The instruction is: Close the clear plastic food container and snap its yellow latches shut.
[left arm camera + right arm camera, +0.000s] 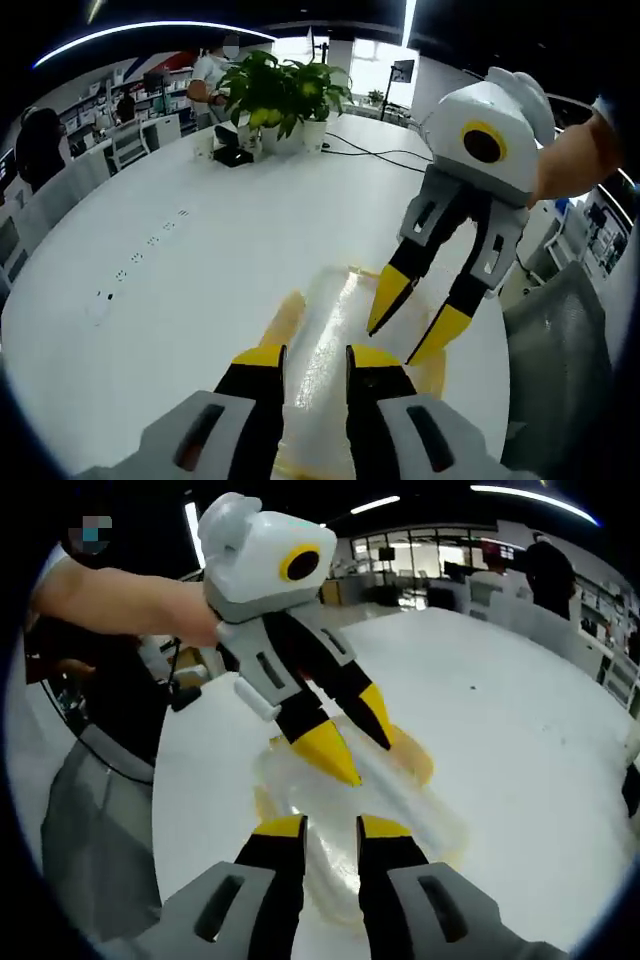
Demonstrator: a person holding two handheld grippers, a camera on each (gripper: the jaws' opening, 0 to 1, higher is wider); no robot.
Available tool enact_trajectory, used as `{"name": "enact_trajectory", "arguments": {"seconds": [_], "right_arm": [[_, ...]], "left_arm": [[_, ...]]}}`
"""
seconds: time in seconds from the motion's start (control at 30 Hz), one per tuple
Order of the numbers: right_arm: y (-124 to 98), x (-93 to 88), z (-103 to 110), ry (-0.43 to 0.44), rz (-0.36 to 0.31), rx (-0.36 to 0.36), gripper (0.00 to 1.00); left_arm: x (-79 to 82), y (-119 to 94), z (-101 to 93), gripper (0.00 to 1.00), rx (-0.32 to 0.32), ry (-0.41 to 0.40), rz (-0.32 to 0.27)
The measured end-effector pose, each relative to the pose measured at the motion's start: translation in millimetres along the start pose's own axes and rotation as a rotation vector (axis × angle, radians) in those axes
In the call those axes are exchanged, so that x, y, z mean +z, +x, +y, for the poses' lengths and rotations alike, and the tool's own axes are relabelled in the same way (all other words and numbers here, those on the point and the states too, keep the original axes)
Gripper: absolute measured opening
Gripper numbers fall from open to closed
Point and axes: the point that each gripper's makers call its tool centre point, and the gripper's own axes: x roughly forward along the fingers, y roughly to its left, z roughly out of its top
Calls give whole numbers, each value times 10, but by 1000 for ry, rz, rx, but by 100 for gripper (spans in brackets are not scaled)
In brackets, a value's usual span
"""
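- Left gripper view: the left claw (316,358) hangs narrowly parted, holding nothing, just above the clear container (335,335) on the white worktop (190,260); the right claw (412,328) comes in ahead and to the right, tips spread over the container; a potted plant (282,92) stands far beyond
- Right gripper view: the right claw (331,829) is narrowly parted over the container (400,800); the left claw (358,748) points down onto it just ahead, beside a yellow latch (418,760)
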Motion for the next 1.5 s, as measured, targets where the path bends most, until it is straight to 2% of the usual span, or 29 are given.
{"name": "enact_trajectory", "arguments": {"seconds": [0.13,0.2,0.3,0.57,0.77,1.07,1.2,1.3,1.5], "right_arm": [[7,-16,50,-37,5,18,19],[9,-30,67,-94,13,10,20],[14,-49,114,-118,12,7,22],[54,-108,150,-346,43,-65,27],[114,-101,165,-387,38,-104,27],[150,-99,156,-441,38,-145,29],[157,-110,157,-464,44,-150,29],[160,-116,159,-476,53,-154,29],[174,-129,161,-503,60,-171,29]], "left_arm": [[-8,9,31,17,6,19,25],[-2,15,33,18,2,30,32],[1,24,35,20,-7,41,43],[19,68,70,22,-40,88,72],[2,118,104,22,-69,112,103],[-21,172,89,24,-171,105,168],[-55,186,41,23,-238,67,219],[-70,222,55,26,-287,40,262],[-94,241,17,27,-350,24,313]]}}
